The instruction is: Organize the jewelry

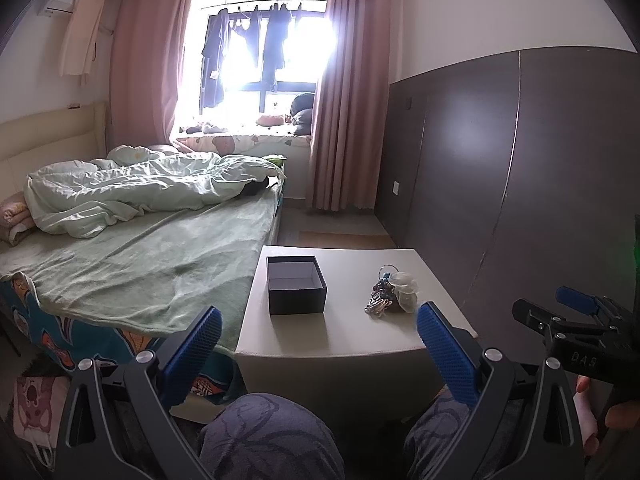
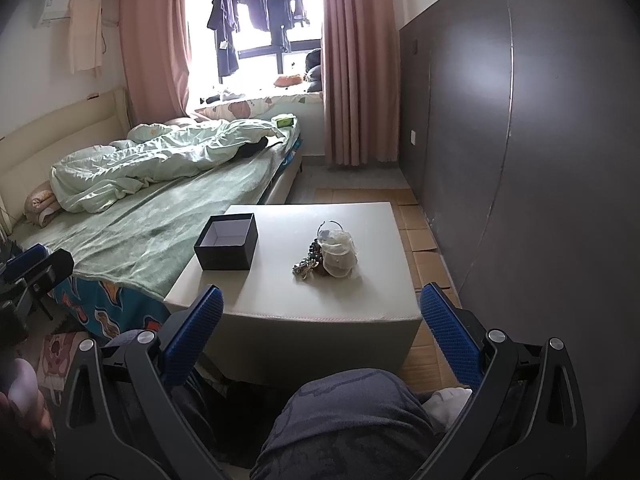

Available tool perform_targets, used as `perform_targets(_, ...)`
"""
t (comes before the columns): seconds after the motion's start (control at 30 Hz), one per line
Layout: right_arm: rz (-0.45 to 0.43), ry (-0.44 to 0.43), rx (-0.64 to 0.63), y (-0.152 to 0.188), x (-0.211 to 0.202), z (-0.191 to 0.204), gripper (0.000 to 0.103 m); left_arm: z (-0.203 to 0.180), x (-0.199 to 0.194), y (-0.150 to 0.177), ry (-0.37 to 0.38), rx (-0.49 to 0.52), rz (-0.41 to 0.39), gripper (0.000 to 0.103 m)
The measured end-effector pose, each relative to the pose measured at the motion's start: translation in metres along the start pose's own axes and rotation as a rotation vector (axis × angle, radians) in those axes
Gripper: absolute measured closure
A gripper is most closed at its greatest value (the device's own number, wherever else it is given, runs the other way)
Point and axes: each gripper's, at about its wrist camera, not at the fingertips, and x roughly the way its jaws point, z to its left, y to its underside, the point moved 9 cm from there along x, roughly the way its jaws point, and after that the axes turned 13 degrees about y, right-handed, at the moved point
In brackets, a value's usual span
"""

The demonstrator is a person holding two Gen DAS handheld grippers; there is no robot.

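An open black box (image 1: 296, 285) with a pale lining stands on the left part of a low white table (image 1: 352, 340). A pile of jewelry (image 1: 390, 290), with a ring hoop and a clear pouch, lies to its right. Both show in the right wrist view too: the box (image 2: 227, 242) and the jewelry pile (image 2: 330, 252). My left gripper (image 1: 320, 340) is open and empty, held short of the table's near edge. My right gripper (image 2: 322, 320) is open and empty, also short of the near edge; it shows at the right of the left wrist view (image 1: 576, 308).
A bed (image 1: 132, 248) with green bedding stands left of the table. A dark wall panel (image 1: 520, 168) runs along the right. My knees (image 2: 344, 420) are below the grippers. Wooden floor (image 2: 416, 224) lies right of the table.
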Motion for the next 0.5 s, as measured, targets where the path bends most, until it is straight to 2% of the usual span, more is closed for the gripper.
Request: perform_targets(0.5,-0.021,0.007,0.016,0.000,-0.014,-0.006,0.004,-0.012,-0.018,-0.003,0.012,0.015,-0.014,0.008)
